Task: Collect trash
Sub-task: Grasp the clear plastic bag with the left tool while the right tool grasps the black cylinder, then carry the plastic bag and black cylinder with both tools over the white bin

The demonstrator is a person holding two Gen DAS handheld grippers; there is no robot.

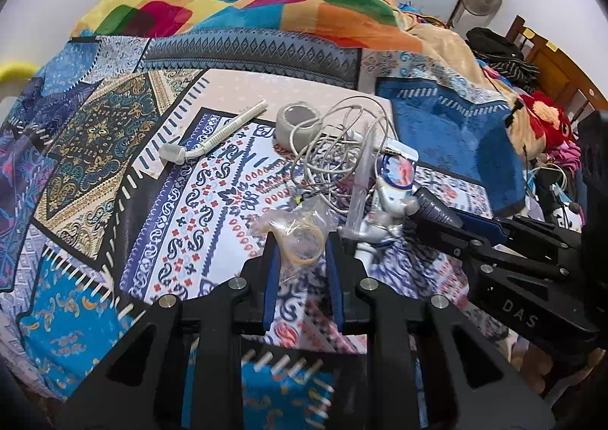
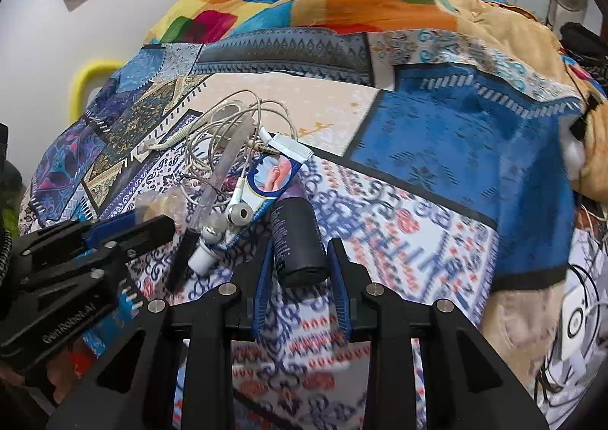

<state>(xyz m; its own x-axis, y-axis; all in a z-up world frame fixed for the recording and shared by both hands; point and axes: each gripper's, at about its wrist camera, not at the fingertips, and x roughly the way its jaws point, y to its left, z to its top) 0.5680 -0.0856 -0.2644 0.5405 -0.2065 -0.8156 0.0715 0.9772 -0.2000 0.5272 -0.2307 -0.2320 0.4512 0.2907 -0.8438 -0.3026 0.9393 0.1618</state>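
My left tongs (image 1: 298,240) stood part open around the crumpled clear plastic bag with yellow rubber bands (image 1: 300,230) near the middle of the patterned patchwork bed (image 1: 95,301), not visibly clamped. I judged a shallow close could slip off the film. Just right of the bag, the tangled white earphone cable (image 1: 334,149) could snag and drag. My right tongs (image 2: 300,263) were open astride the dark cylindrical bottle (image 2: 298,240); it might roll free on the soft cover.

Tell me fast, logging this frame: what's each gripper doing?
Left gripper: open, jaws around the plastic bag, not clamped.
Right gripper: open, jaws around the dark bottle, not clamped.
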